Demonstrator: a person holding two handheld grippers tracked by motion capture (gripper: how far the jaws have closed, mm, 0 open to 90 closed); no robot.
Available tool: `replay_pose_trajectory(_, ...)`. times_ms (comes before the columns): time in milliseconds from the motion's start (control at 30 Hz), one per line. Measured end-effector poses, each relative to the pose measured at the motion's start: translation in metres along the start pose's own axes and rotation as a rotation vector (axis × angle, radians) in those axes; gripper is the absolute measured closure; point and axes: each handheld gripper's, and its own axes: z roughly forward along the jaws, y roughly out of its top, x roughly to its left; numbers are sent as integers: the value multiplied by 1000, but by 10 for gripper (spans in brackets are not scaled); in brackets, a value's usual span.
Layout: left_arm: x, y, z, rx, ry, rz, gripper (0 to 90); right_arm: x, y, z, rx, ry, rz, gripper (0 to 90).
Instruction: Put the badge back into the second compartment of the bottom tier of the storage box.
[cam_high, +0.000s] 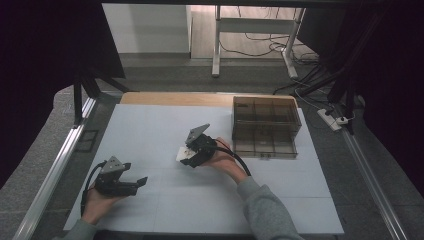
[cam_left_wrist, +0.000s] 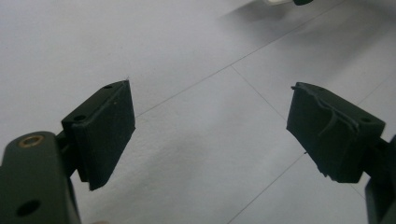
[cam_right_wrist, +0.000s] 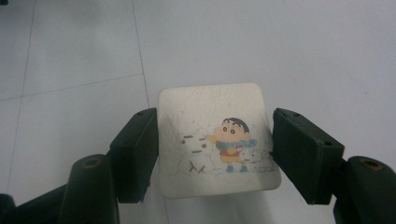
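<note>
A white square tile (cam_right_wrist: 205, 109) with rounded corners bears a cartoon child in a scarf. My right gripper (cam_right_wrist: 215, 151) is shut on it, one black pad pressed against each side edge. In the high view that gripper (cam_high: 186, 156) sits mid-table, holding the tile (cam_high: 183, 154) just above the white table top (cam_high: 200, 200). My left gripper (cam_high: 139, 183) rests at the near left, held in a hand and pointing right. Its jaws (cam_left_wrist: 210, 126) stand wide apart, open, with only bare white surface between them.
A dark see-through box (cam_high: 265, 125) with several compartments stands at the back right of the table. Metal rails run along both table sides. A power strip (cam_high: 331, 120) and cables lie on the floor beyond, near white desk legs (cam_high: 216, 45).
</note>
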Motion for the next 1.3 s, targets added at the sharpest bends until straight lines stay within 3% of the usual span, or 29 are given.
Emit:
replay_pose_trajectory(500,0,0,0,-1,3,-3,150,-1,-8,-22,-29,-37,25,332)
replay_pose_trajectory(1300,0,0,0,-2,6,-6,150,5,-37,-68,-77,-100,68,332)
